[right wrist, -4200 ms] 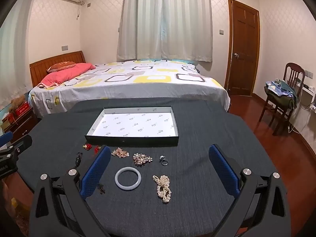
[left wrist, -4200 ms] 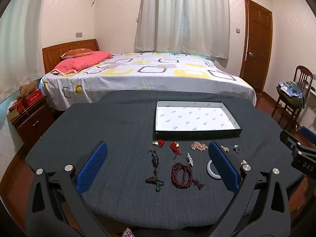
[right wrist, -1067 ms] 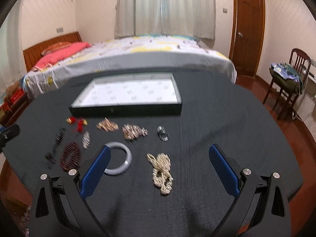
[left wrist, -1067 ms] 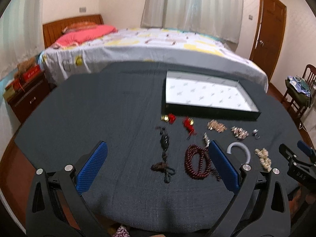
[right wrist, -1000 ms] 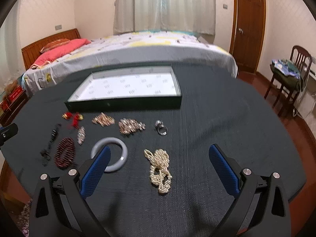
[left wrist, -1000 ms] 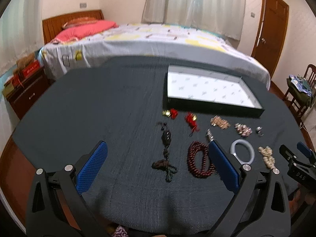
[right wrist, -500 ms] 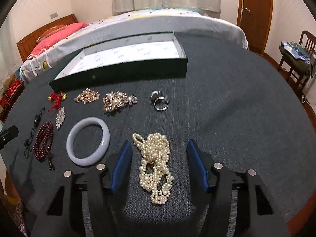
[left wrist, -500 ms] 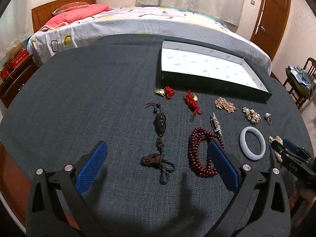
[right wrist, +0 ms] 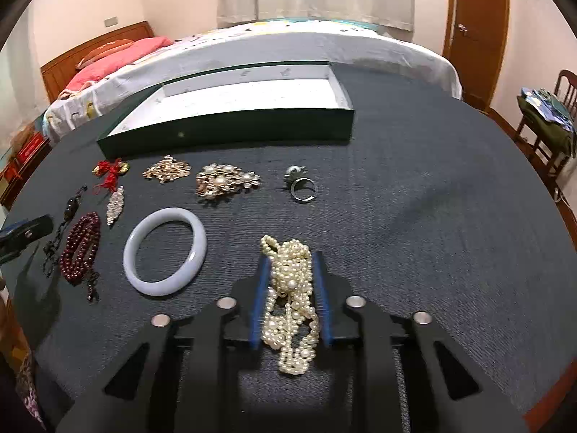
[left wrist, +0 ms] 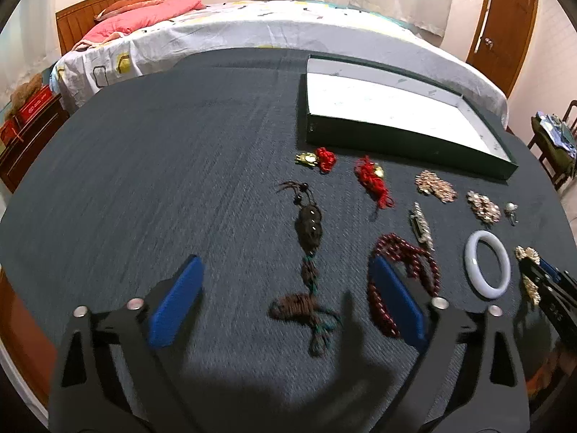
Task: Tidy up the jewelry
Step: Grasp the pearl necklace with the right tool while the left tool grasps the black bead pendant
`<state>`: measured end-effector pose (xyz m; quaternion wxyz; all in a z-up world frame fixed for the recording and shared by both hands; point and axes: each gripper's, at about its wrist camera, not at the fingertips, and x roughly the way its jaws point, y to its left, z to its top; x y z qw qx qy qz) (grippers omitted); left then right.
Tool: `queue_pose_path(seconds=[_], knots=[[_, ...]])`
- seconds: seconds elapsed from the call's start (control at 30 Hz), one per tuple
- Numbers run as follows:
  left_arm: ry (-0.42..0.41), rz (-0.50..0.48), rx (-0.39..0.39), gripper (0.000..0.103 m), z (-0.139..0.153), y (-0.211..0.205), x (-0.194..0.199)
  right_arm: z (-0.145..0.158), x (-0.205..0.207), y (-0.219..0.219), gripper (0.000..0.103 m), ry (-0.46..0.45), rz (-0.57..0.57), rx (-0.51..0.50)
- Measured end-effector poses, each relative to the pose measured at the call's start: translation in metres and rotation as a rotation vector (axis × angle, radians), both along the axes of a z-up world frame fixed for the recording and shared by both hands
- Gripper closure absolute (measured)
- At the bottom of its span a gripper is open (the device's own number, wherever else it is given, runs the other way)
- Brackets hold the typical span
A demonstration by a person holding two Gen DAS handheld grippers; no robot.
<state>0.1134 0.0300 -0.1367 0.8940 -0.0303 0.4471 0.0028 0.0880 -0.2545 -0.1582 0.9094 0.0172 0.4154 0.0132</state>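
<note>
In the right wrist view my right gripper (right wrist: 291, 299) is low on the dark cloth table. Its jaws are closing, and the blue pads (right wrist: 260, 299) press both sides of the pearl necklace (right wrist: 292, 278). My left gripper (left wrist: 288, 299) hangs over the dark brown knotted pendant (left wrist: 310, 231). Its jaws are closing but still wide, and the pads (left wrist: 176, 306) do not touch the tassel between them. The right-hand pad covers part of a dark red bead bracelet (left wrist: 404, 252). The green tray (left wrist: 396, 137) with a white lining sits behind the jewelry.
A pale jade bangle (right wrist: 164, 252), a ring (right wrist: 303, 187), two gold brooches (right wrist: 225, 180), a silver clip (left wrist: 420, 227) and red knots (left wrist: 371, 176) lie in front of the tray. A bed (left wrist: 252, 29) stands behind the table and a chair (right wrist: 548, 119) at the right.
Both grippers have sunk closer to the table. The right jaws have gone from wide open to shut around the pearl necklace. The left jaws have narrowed a little.
</note>
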Motion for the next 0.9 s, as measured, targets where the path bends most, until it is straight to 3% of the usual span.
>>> queue_pose_path(seconds=[0.27, 0.5, 0.7, 0.77, 0.9], knots=[[0.062, 0.009, 0.004, 0.034, -0.015, 0.005, 0.022, 0.001, 0.008, 0.0, 0.084, 0.004, 0.002, 0.027], [0.052, -0.016, 0.012, 0.045, -0.014, 0.001, 0.033, 0.001, 0.014, -0.001, 0.084, 0.006, 0.005, 0.039], [0.038, -0.038, 0.025, 0.07, -0.013, -0.003, 0.033, 0.001, 0.015, -0.002, 0.084, 0.003, 0.004, 0.043], [0.035, -0.042, 0.007, 0.083, -0.012, -0.001, 0.032, 0.001, 0.014, -0.002, 0.084, 0.002, 0.003, 0.042], [0.03, -0.048, -0.004, 0.086, -0.012, 0.0, 0.031, 0.003, 0.015, -0.002, 0.084, -0.001, 0.001, 0.043]])
